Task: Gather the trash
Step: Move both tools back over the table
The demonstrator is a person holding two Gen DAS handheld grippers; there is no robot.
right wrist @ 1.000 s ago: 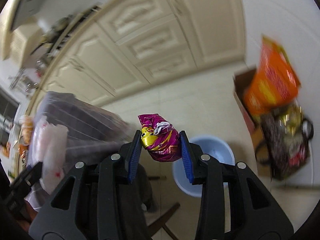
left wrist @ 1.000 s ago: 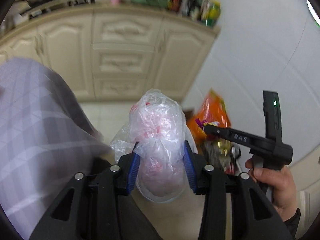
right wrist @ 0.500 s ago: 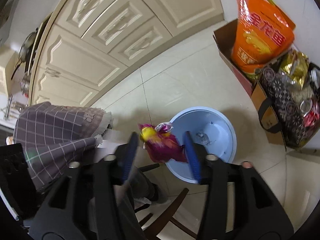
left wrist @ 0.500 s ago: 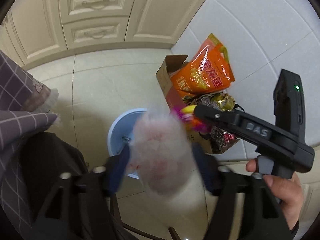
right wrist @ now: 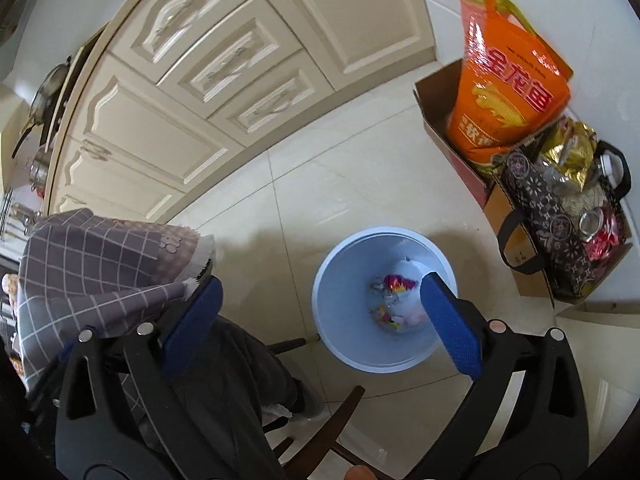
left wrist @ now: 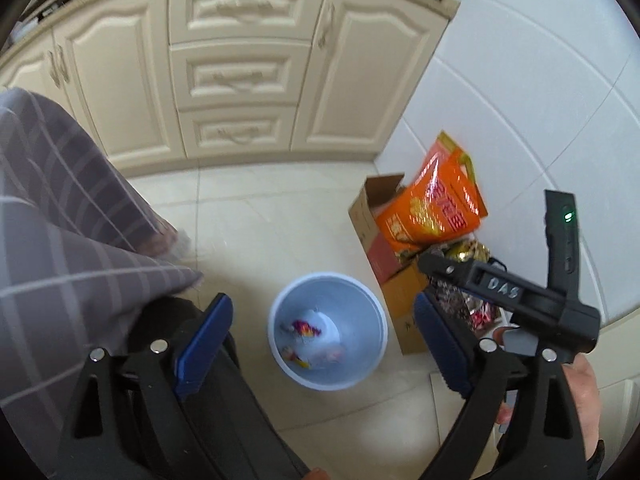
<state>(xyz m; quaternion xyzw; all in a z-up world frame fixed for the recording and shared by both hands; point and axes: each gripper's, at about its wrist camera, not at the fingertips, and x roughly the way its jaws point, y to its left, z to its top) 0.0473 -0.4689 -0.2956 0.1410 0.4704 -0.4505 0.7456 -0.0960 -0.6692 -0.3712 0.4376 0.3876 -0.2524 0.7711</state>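
Observation:
A light blue trash bin [left wrist: 280,344] stands on the tiled floor, also in the right wrist view [right wrist: 340,344]. Inside it lie the clear plastic bag [left wrist: 326,334] and the purple-yellow wrapper [left wrist: 305,327], the wrapper also showing in the right wrist view [right wrist: 396,283]. My left gripper [left wrist: 324,344] is open and empty, held above the bin. My right gripper [right wrist: 320,320] is open and empty above the bin's left side; it shows at the right of the left wrist view [left wrist: 500,288].
Cream kitchen cabinets [left wrist: 240,72] line the far side. A cardboard box [right wrist: 448,136] with an orange bag [right wrist: 504,96] and a patterned tote [right wrist: 556,216] stand right of the bin by the tiled wall. A checked tablecloth [right wrist: 100,264] and wooden chair [right wrist: 336,420] are near.
Both grippers opened over the bin. The plastic bag fell from the left one and the purple wrapper from the right one; both now lie in the bin.

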